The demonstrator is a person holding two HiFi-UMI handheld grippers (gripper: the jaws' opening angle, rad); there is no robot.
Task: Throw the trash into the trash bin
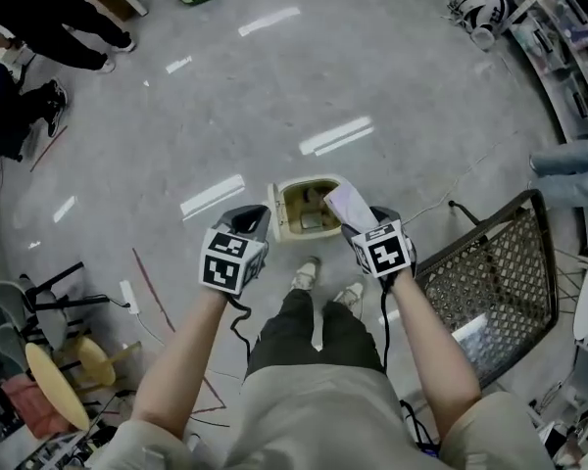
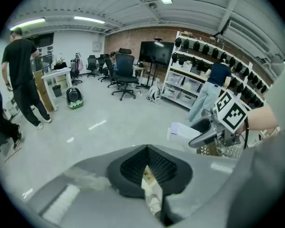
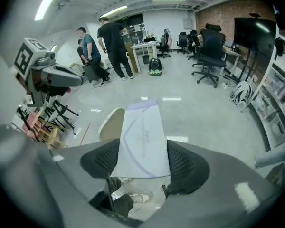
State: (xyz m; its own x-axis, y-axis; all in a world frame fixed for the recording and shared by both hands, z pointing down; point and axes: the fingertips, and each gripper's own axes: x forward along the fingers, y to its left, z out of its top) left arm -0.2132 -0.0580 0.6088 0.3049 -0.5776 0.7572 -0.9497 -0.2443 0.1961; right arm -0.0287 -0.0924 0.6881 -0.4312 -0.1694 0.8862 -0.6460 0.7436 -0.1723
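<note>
A beige trash bin point(image 1: 310, 210) stands open on the floor just ahead of my shoes, its lid point(image 1: 272, 213) tipped up at its left side. My right gripper point(image 1: 359, 219) is shut on a white carton with pale purple lines point(image 1: 350, 205), which hangs over the bin's right rim. In the right gripper view the carton point(image 3: 141, 139) fills the gap between the black pads point(image 3: 187, 163), with the bin's lid point(image 3: 109, 123) beyond. My left gripper point(image 1: 247, 221) hovers beside the lid, shut with nothing in it point(image 2: 147, 148).
A metal mesh cart point(image 1: 500, 282) stands close on the right. Stools and folded chairs point(image 1: 54, 375) crowd the lower left. A power strip point(image 1: 129, 297) and cables lie on the floor. People stand at the upper left point(image 1: 39, 27).
</note>
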